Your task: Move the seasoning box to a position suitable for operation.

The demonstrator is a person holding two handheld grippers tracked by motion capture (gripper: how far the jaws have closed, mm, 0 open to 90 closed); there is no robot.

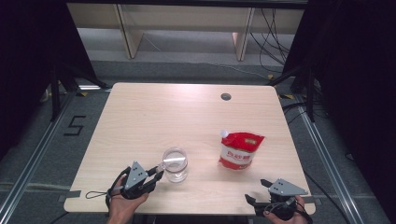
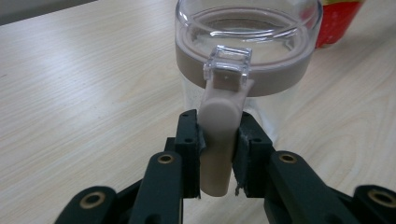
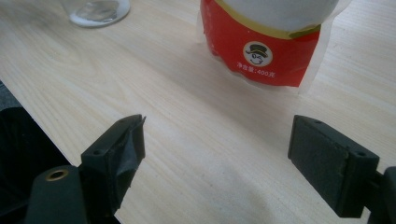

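While left claw [image 2: 217, 140] grips jar latch [image 2: 218, 140], red pouch [image 3: 266, 46] reads "400".

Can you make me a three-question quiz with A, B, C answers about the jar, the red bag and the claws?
1. Where is the red bag? A left of the jar; B right of the jar; C inside the jar.
2. What colour is the jar's clasp? A beige; B blue; C green.
3. What is the right claw doing? A squeezing the bag; B holding the jar; C open, holding nothing.

Answers: 1 B, in the high view the bag stands right of the jar. 2 A, the left claw pinches a beige clasp. 3 C, its jaws stand wide apart over bare table.
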